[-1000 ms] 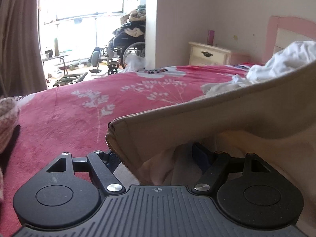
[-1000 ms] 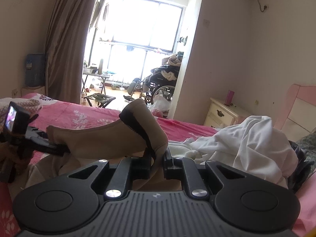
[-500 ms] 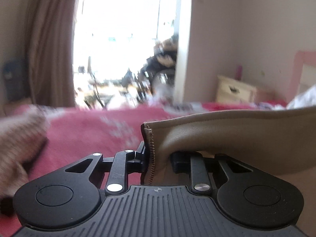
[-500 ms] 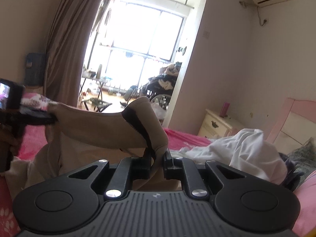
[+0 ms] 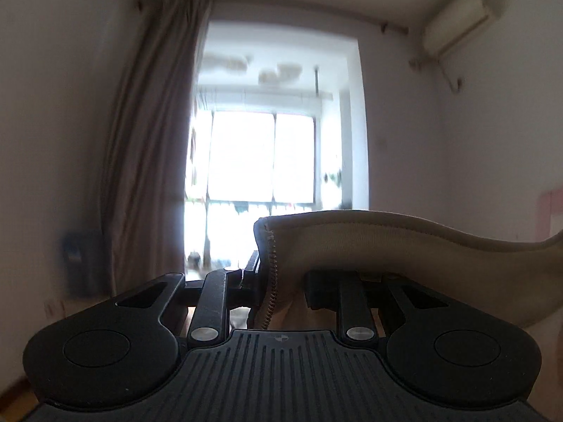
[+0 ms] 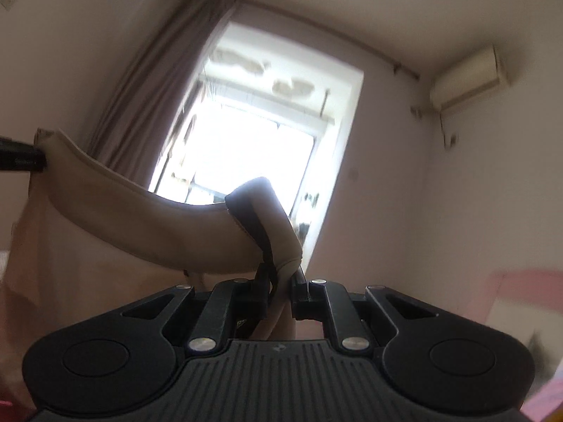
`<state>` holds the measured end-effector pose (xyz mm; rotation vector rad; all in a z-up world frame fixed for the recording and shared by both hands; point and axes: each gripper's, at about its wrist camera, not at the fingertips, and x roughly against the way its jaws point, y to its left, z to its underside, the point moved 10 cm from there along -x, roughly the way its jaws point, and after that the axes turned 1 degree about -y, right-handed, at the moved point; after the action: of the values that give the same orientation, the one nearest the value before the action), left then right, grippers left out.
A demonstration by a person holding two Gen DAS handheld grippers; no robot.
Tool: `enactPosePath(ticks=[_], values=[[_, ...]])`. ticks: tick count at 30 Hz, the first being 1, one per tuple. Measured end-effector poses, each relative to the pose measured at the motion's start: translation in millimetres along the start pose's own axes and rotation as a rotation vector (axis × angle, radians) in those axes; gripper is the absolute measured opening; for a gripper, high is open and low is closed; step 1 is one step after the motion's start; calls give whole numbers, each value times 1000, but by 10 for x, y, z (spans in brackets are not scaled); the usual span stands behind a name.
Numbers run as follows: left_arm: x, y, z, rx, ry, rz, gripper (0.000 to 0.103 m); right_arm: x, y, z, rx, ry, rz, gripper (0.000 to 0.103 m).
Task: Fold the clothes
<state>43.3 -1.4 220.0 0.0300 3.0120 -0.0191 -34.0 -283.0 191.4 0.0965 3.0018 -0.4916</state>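
Both wrist cams are tilted way up, so most of what shows is the room: pale walls (image 5: 492,161) and ceiling, a big bright window (image 5: 260,158) that's totally blown out, a long brownish curtain (image 5: 151,161) hanging down its left side, and an air conditioner (image 6: 466,79) mounted high on the wall to the right. A blurry bit of pink headboard (image 6: 520,302) sits low right in the right wrist view. The beige garment (image 6: 140,225) is up in the air, stretched between the two claws with its upper band sagging in a shallow curve, and the rest of the fabric hangs down below that band on the left side of the right wrist view. The left gripper (image 5: 281,283) has its jaws pulled in close on one end of the band, right at the zipper (image 5: 269,281) edge, so it's pinching the cloth. The right gripper (image 6: 279,295) is nearly closed too, clamped on the other end where the band folds over and a dark lining (image 6: 253,225) shows. In the right wrist view the tip of the left gripper pokes in at the far left edge, touching the garment's corner.
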Motion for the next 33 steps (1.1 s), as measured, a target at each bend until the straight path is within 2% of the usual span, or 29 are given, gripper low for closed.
enactPosePath(ticks=[6, 12, 17, 25, 33], values=[[317, 112, -841, -11, -140, -35, 22, 148, -115, -741, 21, -125, -19, 13], [462, 144, -1356, -27, -231, -78, 22, 331, -204, -1296, 44, -220, -13, 13], [497, 50, -1633, -38, -274, -92, 22, 512, -267, -1574, 50, -275, 8, 13], [937, -54, -2095, -73, -377, -89, 22, 952, -405, -1884, 28, -358, 10, 13], [1375, -18, -2430, -42, -403, -64, 22, 1563, -586, -2332, 1, -460, -15, 13]])
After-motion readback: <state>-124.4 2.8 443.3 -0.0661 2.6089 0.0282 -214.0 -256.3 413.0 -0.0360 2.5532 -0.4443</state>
